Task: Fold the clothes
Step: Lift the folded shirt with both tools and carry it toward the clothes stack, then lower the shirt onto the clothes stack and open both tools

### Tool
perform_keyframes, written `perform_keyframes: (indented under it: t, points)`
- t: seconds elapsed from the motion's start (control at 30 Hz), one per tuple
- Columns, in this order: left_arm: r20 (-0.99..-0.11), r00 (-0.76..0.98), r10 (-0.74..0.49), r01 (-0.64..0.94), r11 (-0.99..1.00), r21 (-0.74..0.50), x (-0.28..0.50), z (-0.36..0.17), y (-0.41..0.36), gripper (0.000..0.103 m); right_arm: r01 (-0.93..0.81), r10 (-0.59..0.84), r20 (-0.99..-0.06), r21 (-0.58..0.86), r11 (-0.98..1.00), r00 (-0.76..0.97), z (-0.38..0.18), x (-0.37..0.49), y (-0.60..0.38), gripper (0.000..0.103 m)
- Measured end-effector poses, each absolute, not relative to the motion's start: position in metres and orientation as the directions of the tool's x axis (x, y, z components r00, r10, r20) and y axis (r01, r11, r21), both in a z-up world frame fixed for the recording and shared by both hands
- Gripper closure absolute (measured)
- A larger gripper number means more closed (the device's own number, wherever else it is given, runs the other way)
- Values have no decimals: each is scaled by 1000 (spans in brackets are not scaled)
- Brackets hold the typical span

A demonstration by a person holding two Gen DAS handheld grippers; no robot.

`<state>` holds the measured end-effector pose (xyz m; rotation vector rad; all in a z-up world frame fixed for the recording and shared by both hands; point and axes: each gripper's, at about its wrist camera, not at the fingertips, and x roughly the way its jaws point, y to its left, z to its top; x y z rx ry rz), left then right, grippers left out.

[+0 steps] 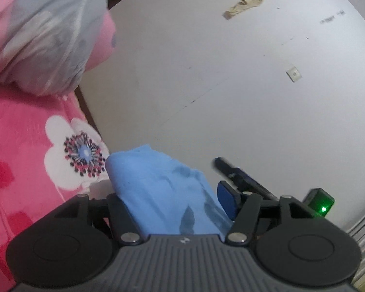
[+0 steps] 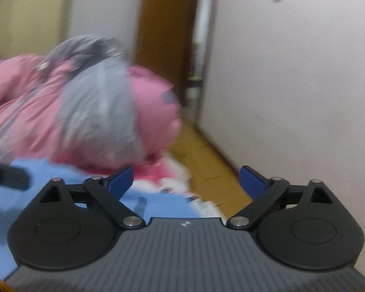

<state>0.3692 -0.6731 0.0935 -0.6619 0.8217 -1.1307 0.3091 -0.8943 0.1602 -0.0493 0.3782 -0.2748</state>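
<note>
A light blue garment (image 1: pixel 158 189) lies bunched between the fingers of my left gripper (image 1: pixel 172 194). The fabric hides the left finger and most of the gap, and the blue right pad (image 1: pixel 227 198) presses against the cloth, so the gripper looks shut on it. In the right wrist view the same blue garment (image 2: pixel 48 177) spreads low on the left over the bed. My right gripper (image 2: pixel 186 182) is open and empty, its blue pads (image 2: pixel 121 181) wide apart above the bed's edge. The other gripper shows as a dark shape (image 1: pixel 245 182) to the right in the left wrist view.
A pink flowered blanket (image 1: pixel 24 146) covers the bed. A pile of pink and grey bedding (image 2: pixel 97 107) sits behind the garment. A white wall (image 2: pixel 292 73) runs along the right, with a wooden door (image 2: pixel 168 36) and yellow floor (image 2: pixel 206 168) beyond the bed.
</note>
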Motion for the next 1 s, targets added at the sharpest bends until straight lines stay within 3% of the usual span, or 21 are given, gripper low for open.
perform_keyframes:
  t: [0.17, 0.37, 0.5, 0.6, 0.8, 0.83, 0.9, 1.0]
  points:
    - [-232, 226, -946, 471, 315, -824, 369, 89, -664, 26, 422, -422, -218, -48, 905, 880, 171, 267, -912, 2]
    - [-267, 235, -935, 441, 347, -828, 372, 87, -668, 22, 359, -349, -99, 109, 927, 932, 177, 166, -900, 2]
    - [-287, 241, -927, 439, 368, -820, 372, 86, -672, 22, 302, -304, 18, 85, 950, 952, 162, 74, -852, 3]
    - [-299, 247, -922, 436, 382, -815, 373, 86, -673, 22, 281, -277, 64, -70, 957, 959, 130, 32, -787, 5]
    - [-319, 261, -911, 430, 405, -807, 377, 88, -675, 23, 248, -314, 36, -701, 669, 949, 31, 31, -664, 10]
    - [-321, 263, -910, 429, 409, -805, 378, 88, -676, 23, 240, -341, 30, -769, 593, 939, 17, 37, -657, 14]
    - [-325, 267, -908, 428, 413, -804, 379, 88, -677, 25, 218, -394, 30, -870, 442, 919, -10, 49, -645, 43]
    - [-327, 269, -906, 422, 416, -805, 383, 86, -678, 30, 237, -438, 49, -891, 387, 898, -19, 57, -645, 58]
